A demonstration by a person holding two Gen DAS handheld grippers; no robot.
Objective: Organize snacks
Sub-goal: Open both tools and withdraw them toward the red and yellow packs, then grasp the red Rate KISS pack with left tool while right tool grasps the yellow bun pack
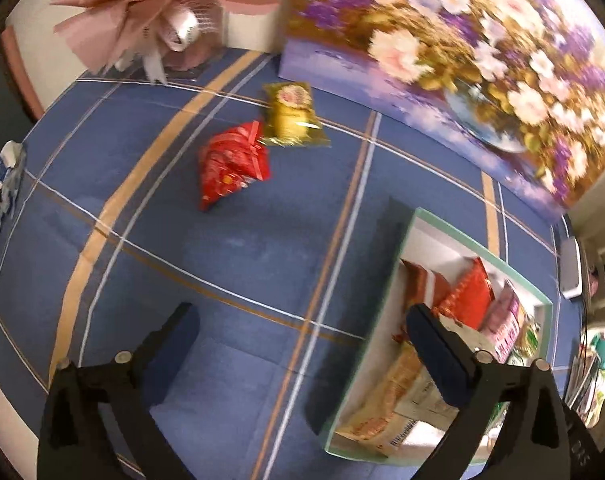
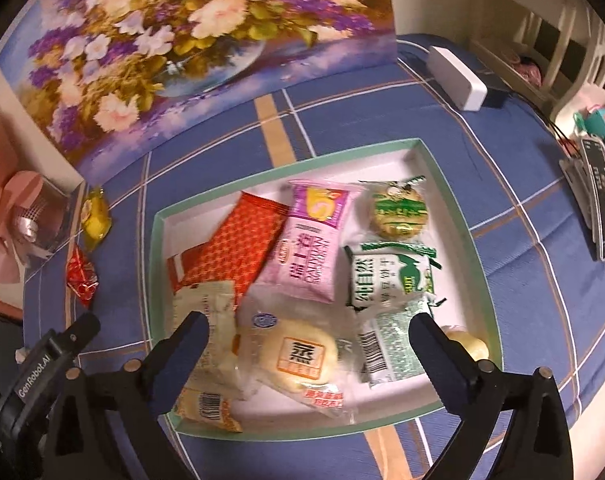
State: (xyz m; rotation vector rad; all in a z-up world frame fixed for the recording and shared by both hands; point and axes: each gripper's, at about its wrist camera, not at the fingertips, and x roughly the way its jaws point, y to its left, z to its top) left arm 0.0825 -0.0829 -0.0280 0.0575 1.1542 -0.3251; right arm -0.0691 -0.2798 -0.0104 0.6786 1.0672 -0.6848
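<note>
The left gripper (image 1: 302,332) fingers (image 1: 438,352) hide part of the box's (image 1: 398,248) snacks.

A lived-in home room: a blue plaid cloth (image 2: 502,128) covers the surface, a large flower painting (image 2: 174,40) leans against the wall at upper left, a pink wrapped bouquet (image 1: 150,12) sits beside it, and cream furniture rails (image 2: 562,40) with small trinkets (image 2: 600,124) crowd the upper right.
</note>
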